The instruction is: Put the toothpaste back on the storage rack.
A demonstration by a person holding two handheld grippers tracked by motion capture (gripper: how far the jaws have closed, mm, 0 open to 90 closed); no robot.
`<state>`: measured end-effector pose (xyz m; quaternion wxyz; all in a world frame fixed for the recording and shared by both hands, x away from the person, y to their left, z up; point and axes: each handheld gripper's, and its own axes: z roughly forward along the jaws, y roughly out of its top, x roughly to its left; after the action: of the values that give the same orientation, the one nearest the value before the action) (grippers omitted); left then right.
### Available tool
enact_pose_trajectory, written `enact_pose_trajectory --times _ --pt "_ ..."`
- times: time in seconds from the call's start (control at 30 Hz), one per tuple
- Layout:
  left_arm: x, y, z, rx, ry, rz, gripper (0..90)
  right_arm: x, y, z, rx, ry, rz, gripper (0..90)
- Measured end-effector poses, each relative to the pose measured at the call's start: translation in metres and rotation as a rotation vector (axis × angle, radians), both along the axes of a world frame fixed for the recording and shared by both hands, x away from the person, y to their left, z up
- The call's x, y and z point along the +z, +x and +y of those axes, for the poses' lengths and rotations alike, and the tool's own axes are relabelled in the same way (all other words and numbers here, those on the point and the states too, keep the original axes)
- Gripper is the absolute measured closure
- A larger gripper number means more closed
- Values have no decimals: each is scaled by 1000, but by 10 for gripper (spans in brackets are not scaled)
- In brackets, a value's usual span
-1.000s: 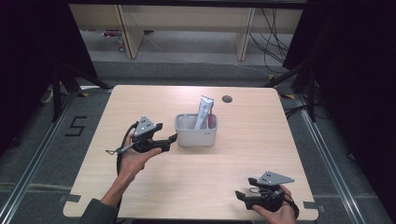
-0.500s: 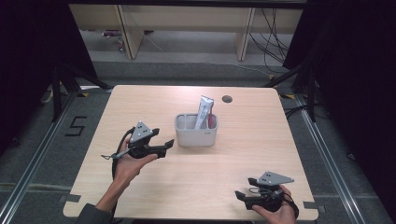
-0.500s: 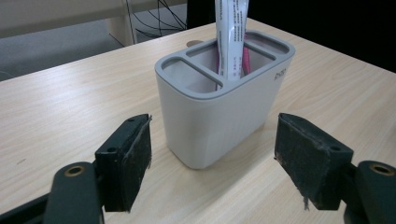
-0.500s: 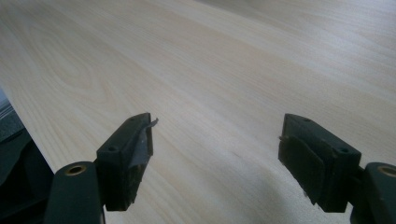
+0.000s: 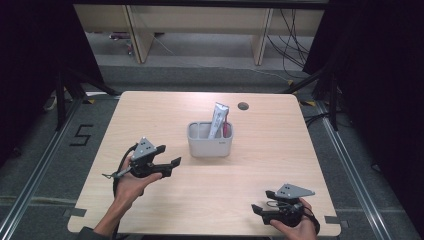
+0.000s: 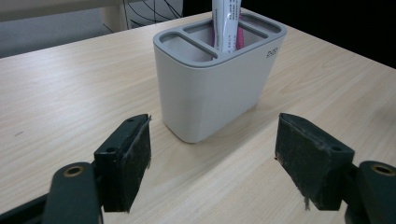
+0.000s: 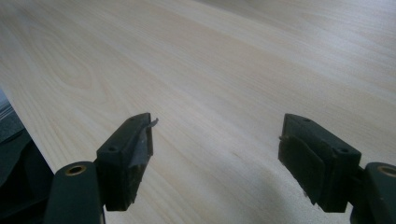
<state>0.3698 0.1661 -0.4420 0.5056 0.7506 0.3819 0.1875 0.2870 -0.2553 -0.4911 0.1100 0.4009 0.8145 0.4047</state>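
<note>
Wooden table (image 5: 165, 210) is holding a grey cup holder (image 5: 210, 141) near its middle, with a white tube (image 5: 218, 120) and something pink standing in its back slots. It is looking light, hard and smooth, so squeezing its two flat sides seems best. Left gripper (image 5: 173, 163) is pointing at it, jaws apart, not touching. Right gripper (image 5: 256, 209) is resting far off, jaws apart too.

The desk (image 6: 70, 88) is pale wood-grain laminate, smooth and matt. The organizer (image 6: 210, 93) is matt grey plastic, holding a glossy toothpaste tube (image 6: 227, 23). The left hand-held gripper (image 6: 215, 163) pads (image 6: 140, 154) look rough and worn.
</note>
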Motion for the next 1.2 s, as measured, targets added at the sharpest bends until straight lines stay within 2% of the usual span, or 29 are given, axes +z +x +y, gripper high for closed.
enact_pose_trajectory --times 0.07,0.13,0.2,0.23,0.27,0.33,0.37,0.4,0.47,0.5,0.6,0.87,0.9,0.97,1.1,1.2 --pt "0 -3 1 -2 11 1 261 0 0 0 2 6 3 266" --pt "-1 -6 2 -5 10 1 261 0 -2 2 -20 15 35 266" --pt "-3 -9 2 -15 15 1 260 1 -3 2 -23 16 45 267" --pt "-4 -11 2 -21 13 5 260 0 0 0 0 1 6 267" --pt "-5 -12 2 -32 1 9 259 0 0 0 11 4 3 267" --pt "-7 -15 1 -40 5 10 258 1 -3 2 -20 16 42 266" --pt "-7 -17 1 -44 6 9 257 0 -2 2 -16 15 31 267" --pt "-7 -18 1 -42 15 12 256 0 0 0 8 3 1 267" --pt "-8 -21 0 -48 17 10 255 -1 1 0 13 8 7 267" --pt "-8 -22 0 -51 18 11 254 0 -1 1 -2 8 17 267" --pt "-10 -26 -1 -65 13 8 252 0 -1 1 -1 6 13 266" --pt "-13 -38 -4 -90 34 18 238 -1 0 2 7 17 13 267" --pt "-14 -40 -4 -93 41 17 236 -1 0 1 20 19 23 267" --pt "-16 -42 -3 -102 39 14 235 0 -1 3 8 27 37 267" --pt "-18 -48 -1 -105 56 17 227 0 -1 2 13 19 28 266" --pt "-22 -54 -1 -117 52 24 221 -1 -1 2 14 18 27 267"
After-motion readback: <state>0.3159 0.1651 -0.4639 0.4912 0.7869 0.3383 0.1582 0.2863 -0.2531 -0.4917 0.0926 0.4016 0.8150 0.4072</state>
